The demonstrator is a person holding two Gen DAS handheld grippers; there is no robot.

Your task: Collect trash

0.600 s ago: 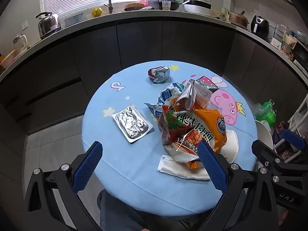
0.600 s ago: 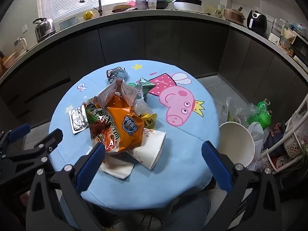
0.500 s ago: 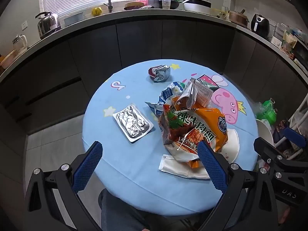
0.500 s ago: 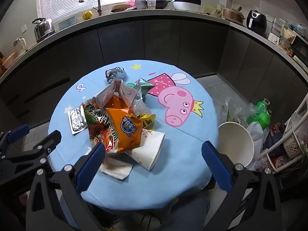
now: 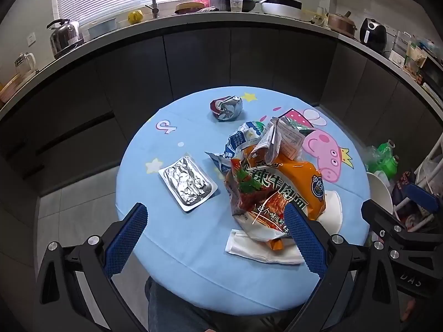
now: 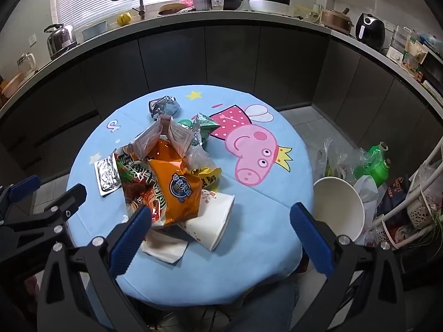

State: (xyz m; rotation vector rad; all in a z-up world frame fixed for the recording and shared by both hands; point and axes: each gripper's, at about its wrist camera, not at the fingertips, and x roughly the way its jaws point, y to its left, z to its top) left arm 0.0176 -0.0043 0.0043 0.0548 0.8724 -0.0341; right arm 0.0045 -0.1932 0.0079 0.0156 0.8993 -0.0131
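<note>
Trash sits heaped on the round light-blue cartoon-print tabletop (image 5: pixel 193 257), none of it collected yet. Core of the heap: a large crumpled orange noodle wrapper (image 6: pixel 177 185), leaning on a tipped white paper cup (image 6: pixel 213 221) and overlapping a flat white napkin (image 5: pixel 260 249) at the near edge. Torn paper flaps and blue-and-green foil scraps poke up behind it. Lying apart: a flat silver foil sachet (image 5: pixel 188 184) to the left of the heap, and a balled silver wrapper (image 5: pixel 227 108) towards the far side.

Left claw (image 5: pixel 216 238) hangs above the near edge, jaws spread wide, nothing between them; its right finger overlaps the wrapper's corner in view, contact not certain. Right claw (image 6: pixel 221 238) likewise wide apart and empty, hovering over the cup's side of the heap.

Off the right edge, low down: a white round bin (image 6: pixel 339 207), beside clear bags and green bottles (image 6: pixel 373 160).

Risks, as judged:
- Wrapper is slick and springy; a shallow pinch may slip, or drag the cup and napkin off the tabletop's edge.
- Flat sachet offers no lip; fingers may skid on the cloth and bunch it.
- Claws close together could collide over the heap.
</note>
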